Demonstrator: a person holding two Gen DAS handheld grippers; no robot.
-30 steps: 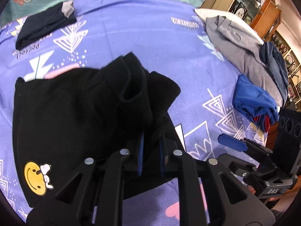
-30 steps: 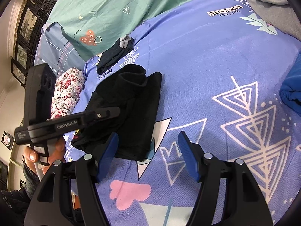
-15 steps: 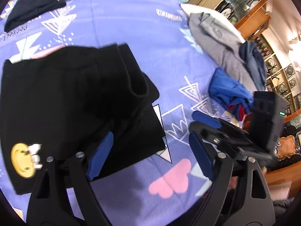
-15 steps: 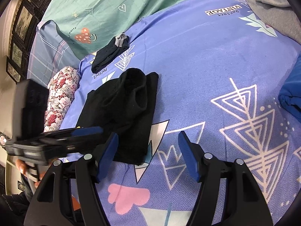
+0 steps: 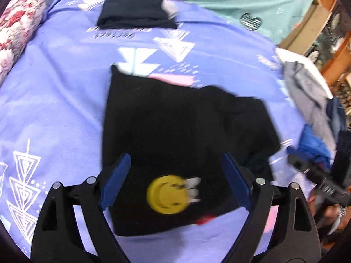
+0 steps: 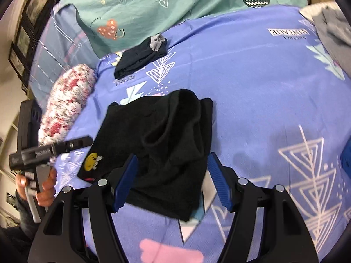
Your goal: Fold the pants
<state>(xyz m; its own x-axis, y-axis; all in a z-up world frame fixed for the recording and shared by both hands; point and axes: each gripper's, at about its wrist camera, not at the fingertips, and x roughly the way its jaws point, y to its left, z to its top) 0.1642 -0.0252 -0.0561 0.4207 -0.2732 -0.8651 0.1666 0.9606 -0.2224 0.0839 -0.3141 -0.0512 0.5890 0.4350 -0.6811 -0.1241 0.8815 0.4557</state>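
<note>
Black pants [image 5: 175,127] lie folded on the purple bedsheet [image 5: 54,92], with a yellow smiley patch [image 5: 167,194] near their front edge. My left gripper [image 5: 176,160] hovers open over that patch end, its blue pads [image 5: 116,179] wide apart and holding nothing. In the right wrist view the pants [image 6: 164,131] show a bunched, raised fold at their far right. My right gripper [image 6: 172,159] stands open above their near right edge with nothing between its fingers. The left gripper's body [image 6: 50,149] shows at the left in a person's hand [image 6: 47,188].
A folded dark garment [image 6: 140,58] lies at the back of the sheet. A floral pillow [image 6: 65,107] sits at the left. Grey clothes [image 5: 307,83] and a blue garment [image 5: 313,146] are heaped at the right. A teal sheet [image 6: 153,6] lies beyond.
My left gripper has let go of the pants' fold, opened wide and swung over to the smiley end. The right gripper has slid closer over the pants' edge, still open.
</note>
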